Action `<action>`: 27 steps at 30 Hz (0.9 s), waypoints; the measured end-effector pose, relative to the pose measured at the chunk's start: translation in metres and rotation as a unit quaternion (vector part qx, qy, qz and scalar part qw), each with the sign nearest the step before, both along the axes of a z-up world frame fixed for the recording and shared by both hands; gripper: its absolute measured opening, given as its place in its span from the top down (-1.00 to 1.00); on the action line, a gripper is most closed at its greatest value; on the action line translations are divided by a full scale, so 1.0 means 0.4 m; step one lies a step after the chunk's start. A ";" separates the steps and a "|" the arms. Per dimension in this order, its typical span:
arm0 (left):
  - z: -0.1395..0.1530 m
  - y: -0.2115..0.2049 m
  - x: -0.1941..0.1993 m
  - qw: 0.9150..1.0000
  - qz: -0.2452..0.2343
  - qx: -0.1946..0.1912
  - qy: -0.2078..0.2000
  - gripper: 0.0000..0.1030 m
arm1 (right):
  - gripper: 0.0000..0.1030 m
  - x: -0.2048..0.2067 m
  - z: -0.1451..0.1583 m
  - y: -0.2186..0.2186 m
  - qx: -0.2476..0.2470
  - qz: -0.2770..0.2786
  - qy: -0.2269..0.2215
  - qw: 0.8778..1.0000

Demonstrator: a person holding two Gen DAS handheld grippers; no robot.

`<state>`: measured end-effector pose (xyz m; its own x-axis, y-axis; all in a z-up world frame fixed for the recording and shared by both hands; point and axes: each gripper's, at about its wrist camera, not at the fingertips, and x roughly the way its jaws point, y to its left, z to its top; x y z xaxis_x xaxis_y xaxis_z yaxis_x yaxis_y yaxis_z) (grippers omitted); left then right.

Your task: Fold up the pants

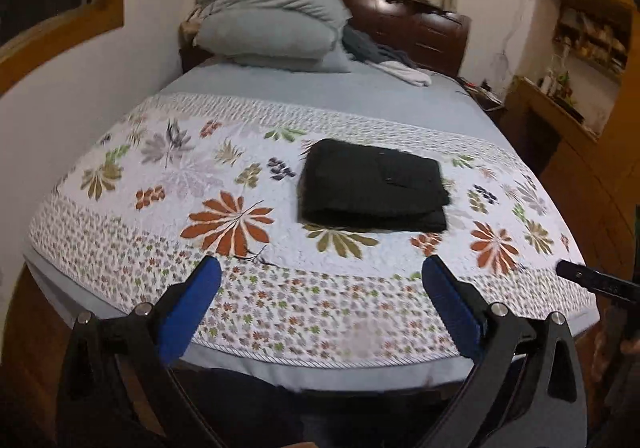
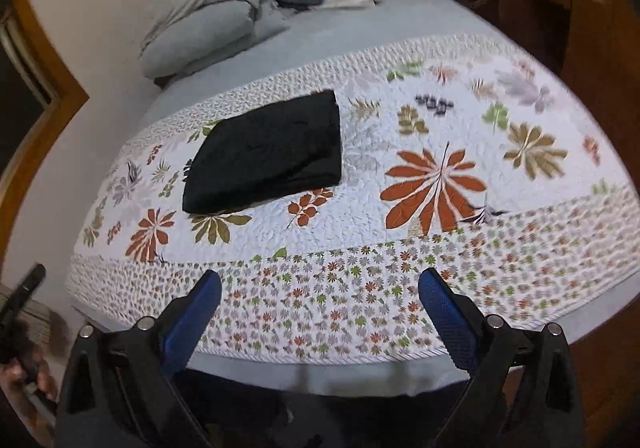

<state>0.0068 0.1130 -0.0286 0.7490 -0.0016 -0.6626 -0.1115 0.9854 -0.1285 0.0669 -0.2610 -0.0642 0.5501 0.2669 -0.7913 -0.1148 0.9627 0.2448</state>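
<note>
On the white quilted bedspread with orange and olive flower print, left wrist view: black fabric pants lie as a compact folded rectangle, well apart from your left gripper, whose blue-padded tongs stand wide and empty. Right wrist view: same pants, square and flat; your right gripper is likewise wide, holding nothing. Folding looks finished; at most, a light pat to settle the edges.

The shelf clutter at the upper right of the left view is too blurred to identify, and the frame's right edge cuts off the right tongs.
</note>
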 end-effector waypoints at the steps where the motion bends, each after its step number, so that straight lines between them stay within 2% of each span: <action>1: 0.011 -0.015 -0.015 1.000 0.000 0.005 -0.004 -0.95 | -0.93 -0.015 0.014 0.015 -0.008 0.004 -0.003 1.000; 5: 0.062 -0.068 -0.067 1.000 -0.003 0.017 -0.021 -0.95 | -0.93 -0.090 0.100 0.070 -0.012 0.024 -0.038 0.999; 10: 0.120 -0.102 -0.119 0.999 0.001 0.025 -0.037 -0.95 | -0.93 -0.179 0.204 0.134 -0.056 0.031 -0.098 0.993; 15: 0.157 -0.117 -0.159 0.999 0.002 0.026 -0.043 -0.95 | -0.93 -0.250 0.279 0.167 -0.086 0.030 -0.128 0.988; 21: 0.174 -0.133 -0.184 0.999 -0.012 0.017 -0.046 -0.95 | -0.93 -0.320 0.335 0.175 -0.084 0.034 -0.145 0.985; 27: 0.170 -0.137 -0.205 0.999 -0.008 0.021 -0.038 -0.95 | -0.93 -0.358 0.344 0.183 -0.087 0.037 -0.156 0.983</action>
<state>-0.0752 0.0584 0.0396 0.7978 0.0125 -0.6028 -0.0863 0.9918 -0.0937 -0.0763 -0.1879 0.0735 0.7573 0.1910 -0.6245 -0.2296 0.9731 0.0193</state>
